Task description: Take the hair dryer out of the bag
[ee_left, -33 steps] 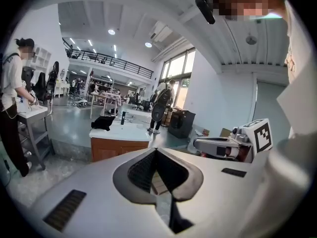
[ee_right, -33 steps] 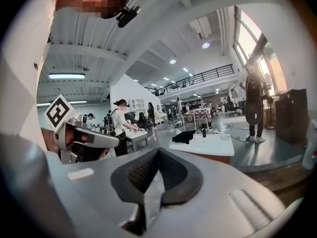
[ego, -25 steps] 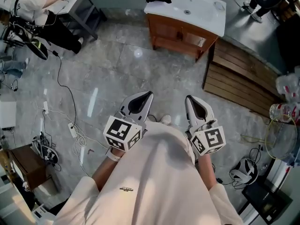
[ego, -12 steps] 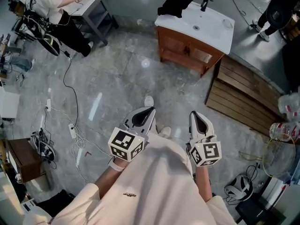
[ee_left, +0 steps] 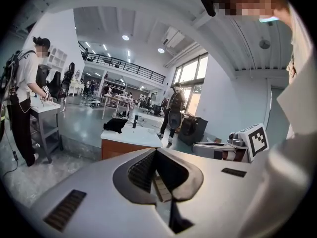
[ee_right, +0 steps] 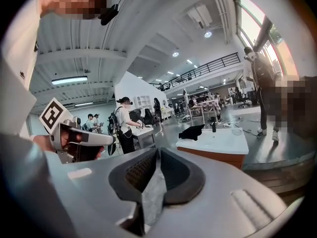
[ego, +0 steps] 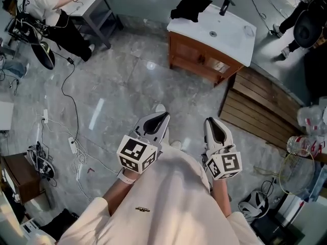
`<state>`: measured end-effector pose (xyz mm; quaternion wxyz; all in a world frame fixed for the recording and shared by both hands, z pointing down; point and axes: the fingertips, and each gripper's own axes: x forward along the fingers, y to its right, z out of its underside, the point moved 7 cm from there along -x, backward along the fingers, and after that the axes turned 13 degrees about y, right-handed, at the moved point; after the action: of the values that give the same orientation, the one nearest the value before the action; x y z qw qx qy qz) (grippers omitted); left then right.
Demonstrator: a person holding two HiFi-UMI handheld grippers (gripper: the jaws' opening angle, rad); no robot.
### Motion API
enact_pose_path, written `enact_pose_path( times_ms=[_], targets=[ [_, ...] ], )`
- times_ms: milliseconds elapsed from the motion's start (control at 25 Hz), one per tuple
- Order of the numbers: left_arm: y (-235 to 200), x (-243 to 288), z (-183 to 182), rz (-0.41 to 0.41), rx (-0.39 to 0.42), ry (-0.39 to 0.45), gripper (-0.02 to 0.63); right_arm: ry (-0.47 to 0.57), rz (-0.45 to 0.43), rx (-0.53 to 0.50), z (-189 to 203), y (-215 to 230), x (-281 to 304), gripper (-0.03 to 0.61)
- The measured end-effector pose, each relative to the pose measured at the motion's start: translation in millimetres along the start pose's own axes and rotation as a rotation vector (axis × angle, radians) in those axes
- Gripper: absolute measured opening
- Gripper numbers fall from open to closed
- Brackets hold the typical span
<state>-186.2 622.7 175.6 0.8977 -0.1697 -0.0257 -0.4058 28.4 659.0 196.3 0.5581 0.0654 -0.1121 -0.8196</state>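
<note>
Facing the counter [ego: 232, 37], left gripper [ego: 163, 116] fingers are fully closed, empty; right gripper [ego: 209, 121] fingers have just parted slightly, empty.

head: overhead, steep down | gripper views: forward | shared: washbasin cabinet [ego: 232, 34]

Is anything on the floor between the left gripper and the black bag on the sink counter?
Nothing visible. Between the left gripper and the black bag on the sink counter lies bare grey floor, apart from the person's own shoe. Cables run off to the left, a wooden platform to the right. No hair dryer shows.
</note>
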Motion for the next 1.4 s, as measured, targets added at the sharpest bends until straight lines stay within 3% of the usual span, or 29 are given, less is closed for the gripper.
enact_pose_path(
  times_ms=[320, 760, 1120, 1240, 1400],
  targets=[
    [-90.0, 71.0, -59.2, -0.009, -0.025, 0.059, 0.008, -0.03, -0.059, -0.094, -27.9, 10.4, 123.1, 0.04],
    [-220.8, 141.6, -104.6, 0.044, -0.015, 0.05, 0.008, -0.001, 0.017, -0.115, -35.2, 23.6, 270.4, 0.04],
    [-259.2, 197.4, -106.0, 0.101, -0.053, -0.016, 0.008, -0.06, 0.088, -0.113, -37.2, 44.0, 325.2, 0.04],
    [-258.9, 217.9, -103.6, 0.085, -0.04, -0.04, 0.008, -0.059, 0.117, -0.099, -36.2, 64.9, 333.2, 0.04],
    [-270.9, 243.4, -112.9, 0.048, -0.036, -0.034, 0.008, -0.065, 0.083, -0.088, -38.0, 86.9, 365.5, 0.043]
  ],
)
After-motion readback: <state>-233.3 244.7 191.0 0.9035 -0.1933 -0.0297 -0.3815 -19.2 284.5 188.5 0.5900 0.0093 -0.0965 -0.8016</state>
